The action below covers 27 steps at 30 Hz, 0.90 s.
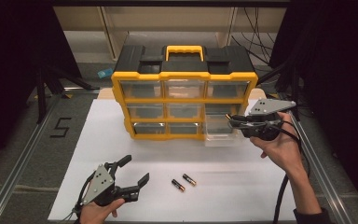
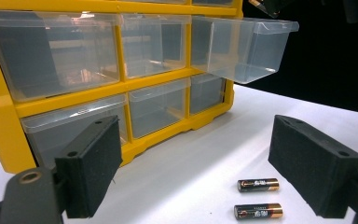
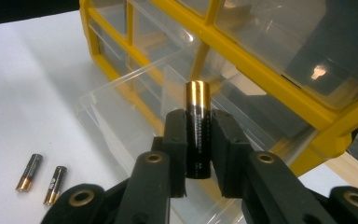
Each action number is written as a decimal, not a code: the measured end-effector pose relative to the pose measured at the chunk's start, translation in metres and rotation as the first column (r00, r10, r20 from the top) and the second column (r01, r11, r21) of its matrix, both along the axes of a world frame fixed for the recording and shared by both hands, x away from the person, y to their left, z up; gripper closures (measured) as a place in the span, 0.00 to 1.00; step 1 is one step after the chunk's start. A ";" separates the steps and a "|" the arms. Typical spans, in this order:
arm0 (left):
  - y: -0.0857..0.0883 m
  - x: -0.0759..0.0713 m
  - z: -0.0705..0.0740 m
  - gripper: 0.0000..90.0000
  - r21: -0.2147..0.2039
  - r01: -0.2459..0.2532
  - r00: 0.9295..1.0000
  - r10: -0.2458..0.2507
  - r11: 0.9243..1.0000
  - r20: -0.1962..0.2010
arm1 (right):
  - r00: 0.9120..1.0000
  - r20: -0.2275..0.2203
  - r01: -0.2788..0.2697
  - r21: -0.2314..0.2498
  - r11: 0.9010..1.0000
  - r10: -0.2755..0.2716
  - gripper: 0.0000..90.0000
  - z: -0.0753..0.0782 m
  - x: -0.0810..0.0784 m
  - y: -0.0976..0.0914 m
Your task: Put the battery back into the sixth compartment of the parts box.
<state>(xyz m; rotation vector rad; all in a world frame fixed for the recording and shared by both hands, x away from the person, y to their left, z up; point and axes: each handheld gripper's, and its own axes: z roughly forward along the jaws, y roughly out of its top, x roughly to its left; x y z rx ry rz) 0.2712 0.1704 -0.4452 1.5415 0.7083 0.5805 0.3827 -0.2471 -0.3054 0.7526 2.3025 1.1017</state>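
Here the right gripper (image 3: 198, 154) pinches a battery (image 3: 197, 126) mid-barrel above the pulled-out drawer (image 1: 218, 135), a small, stiff, slick cylinder that looks best gripped across its middle, while the left gripper (image 1: 131, 171) waits spread near two batteries (image 1: 183, 182).

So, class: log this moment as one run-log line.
right tongs: shut on battery | over open drawer | left tongs: open, idle | two batteries on table

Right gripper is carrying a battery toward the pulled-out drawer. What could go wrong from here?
1. The battery is pinched only along its lower half, so it may tilt or slip from the right gripper.
2. The open drawer hangs far out of the organizer; a bump could tip it or pull it free.
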 end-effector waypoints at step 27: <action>0.001 0.000 0.001 0.19 -0.001 0.000 1.000 0.000 1.000 0.002 | 0.999 0.026 -0.044 0.084 0.995 0.041 0.47 0.011 -0.017 0.021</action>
